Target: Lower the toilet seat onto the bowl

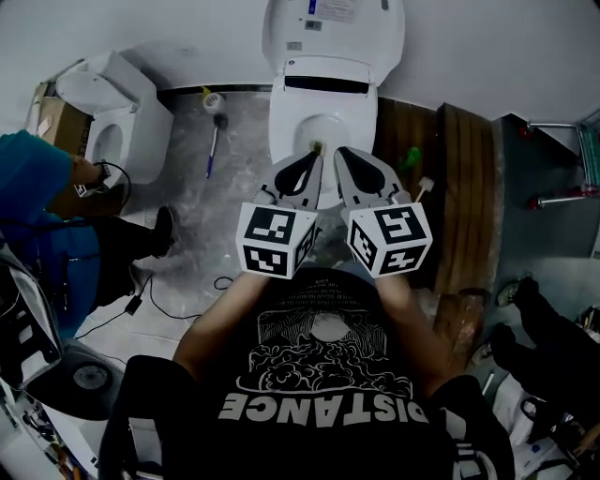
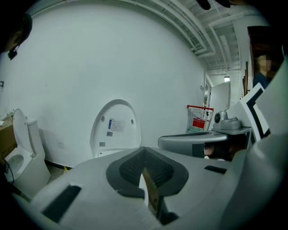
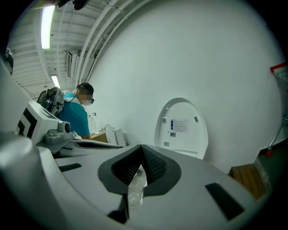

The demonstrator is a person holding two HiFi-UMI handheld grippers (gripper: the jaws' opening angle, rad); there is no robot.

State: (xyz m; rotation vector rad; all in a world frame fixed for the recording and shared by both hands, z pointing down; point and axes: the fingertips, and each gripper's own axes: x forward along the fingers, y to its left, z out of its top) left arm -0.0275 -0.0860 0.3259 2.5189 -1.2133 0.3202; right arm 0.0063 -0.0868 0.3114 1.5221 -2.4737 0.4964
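1. The room is a white-walled workshop with a grey marbled floor [image 1: 234,169]. At 9 o'clock in the head view, a person in a teal top [image 1: 37,178] bends beside a spare toilet [image 1: 117,108].
2. The left gripper [image 1: 314,157] is held at the centre. Its jaws are pressed together with nothing between them.
3. The right gripper [image 1: 342,155] sits just beside it, jaws likewise closed and empty. Both point toward 12 o'clock.
4. At 12 o'clock the lid [image 1: 333,28] stands upright against the wall. The toilet seat [image 1: 289,127] appears to lie flat on the bowl [image 1: 328,127] already, so the task looks done, though seat and rim are hard to tell apart.
5. The seat looks like rigid moulded plastic, glossy and probably slippery, fairly light, and it likely turns only on its rear hinge. The best hold is its front edge, the 6 o'clock end farthest from the hinge. If let go high up, it could slam and crack.
6. Stacked wooden planks [image 1: 459,187] lie at 3 o'clock.
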